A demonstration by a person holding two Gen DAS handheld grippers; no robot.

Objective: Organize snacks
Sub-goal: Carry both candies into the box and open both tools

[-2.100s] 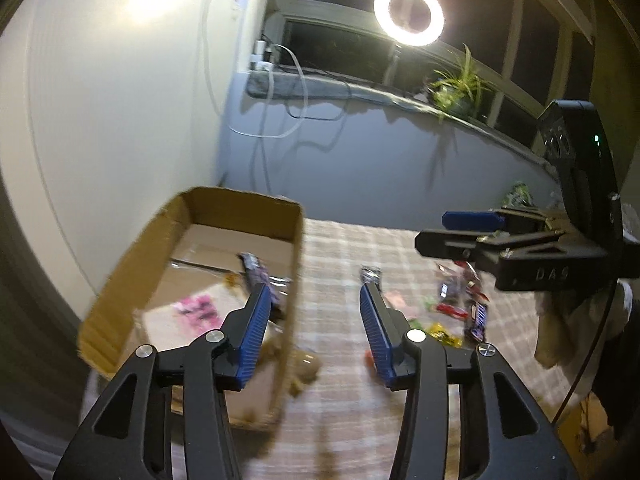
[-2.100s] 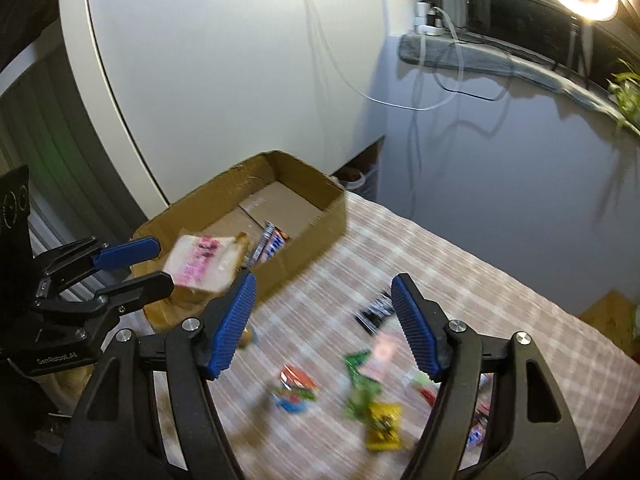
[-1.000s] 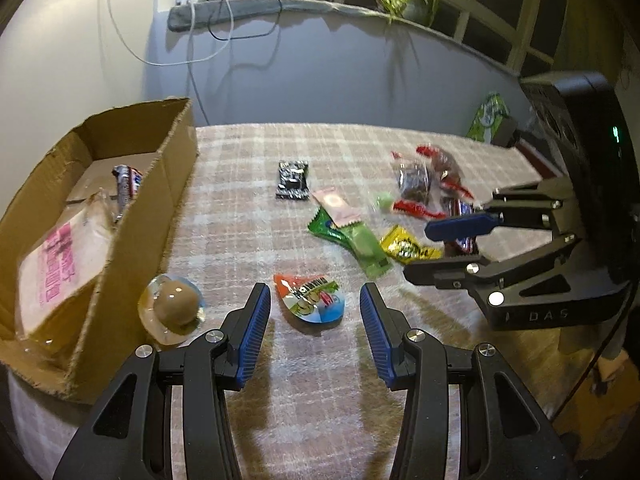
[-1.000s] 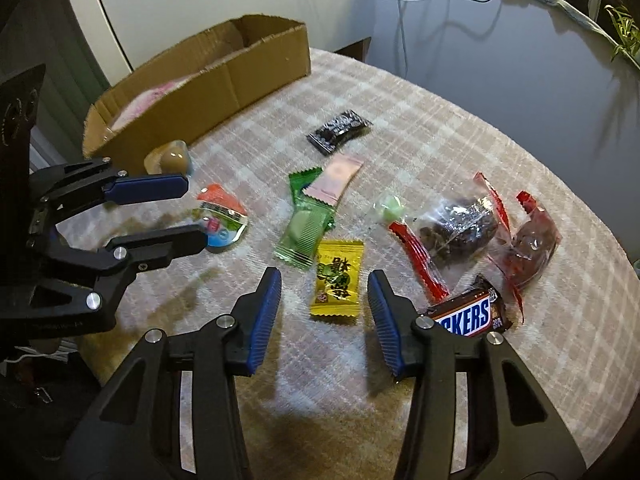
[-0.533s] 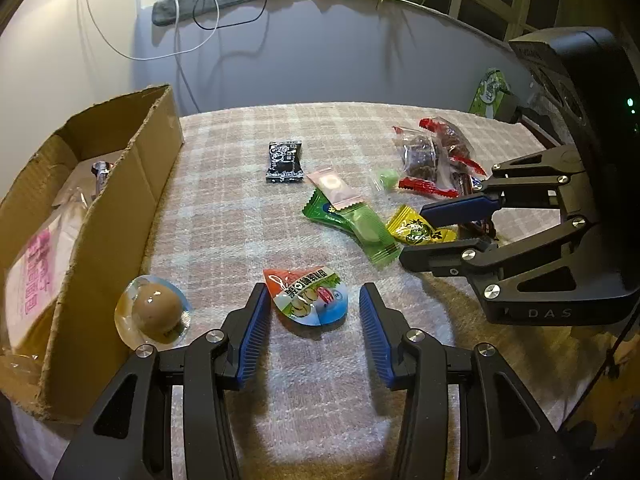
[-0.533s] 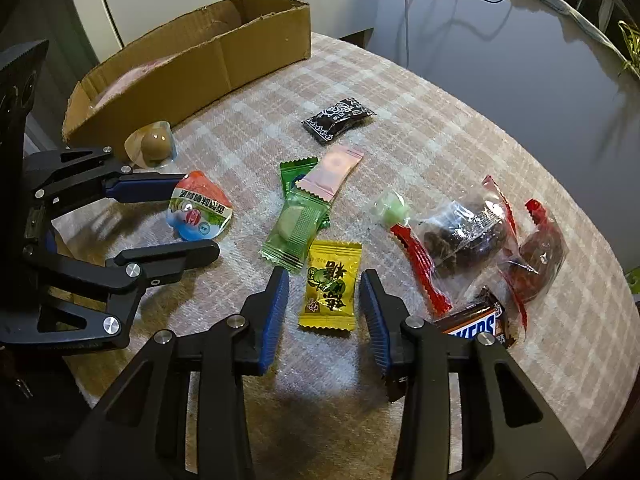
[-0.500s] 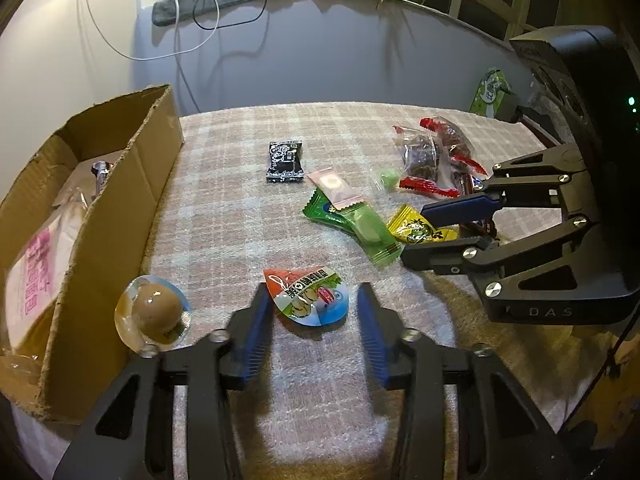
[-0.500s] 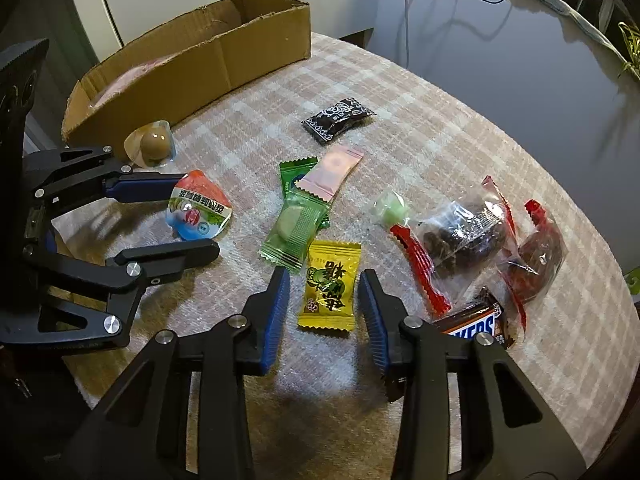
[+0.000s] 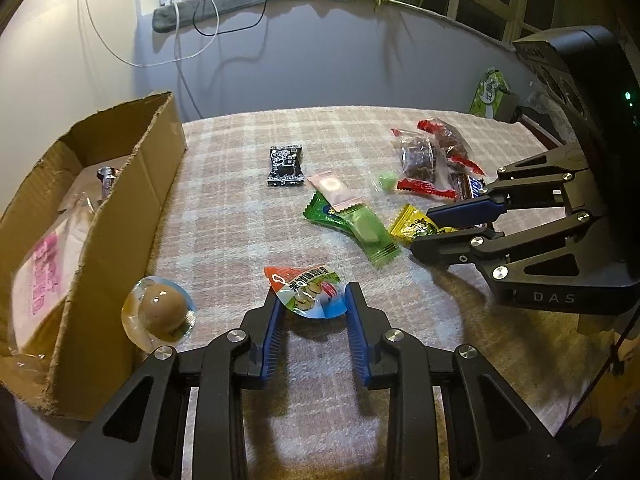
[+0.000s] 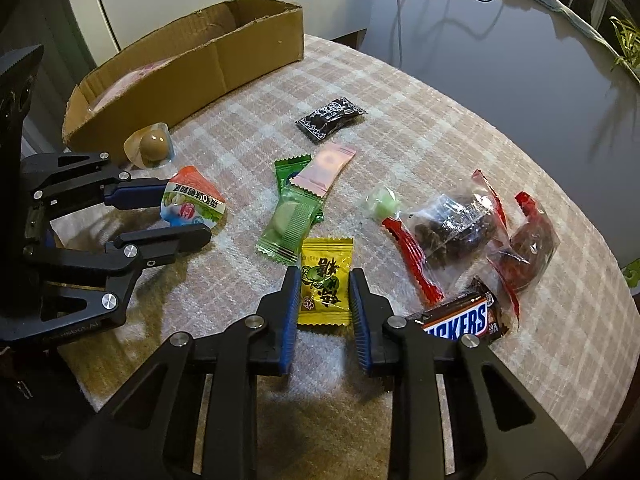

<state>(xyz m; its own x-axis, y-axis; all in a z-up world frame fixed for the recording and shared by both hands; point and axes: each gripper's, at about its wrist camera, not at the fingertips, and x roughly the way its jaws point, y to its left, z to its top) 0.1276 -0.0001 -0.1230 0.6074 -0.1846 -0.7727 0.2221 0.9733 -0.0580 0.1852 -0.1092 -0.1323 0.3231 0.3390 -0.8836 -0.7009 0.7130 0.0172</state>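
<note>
While snacks lie scattered over the checked tablecloth (image 10: 440,128), the right gripper (image 10: 324,280) pinches a yellow candy packet (image 10: 325,280) flat on the cloth, beside a Snickers bar (image 10: 460,320). The left gripper (image 9: 311,300) is closing around a red-and-blue triangular packet (image 9: 308,290), near the cardboard box (image 9: 132,184) and a wrapped brown egg (image 9: 162,312).

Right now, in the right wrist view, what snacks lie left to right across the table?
Round brown jelly cup → red-topped packet between the left gripper's closing jaws → yellow candy in the right gripper → pale green sweet → Snickers bar → red-edged packet.
</note>
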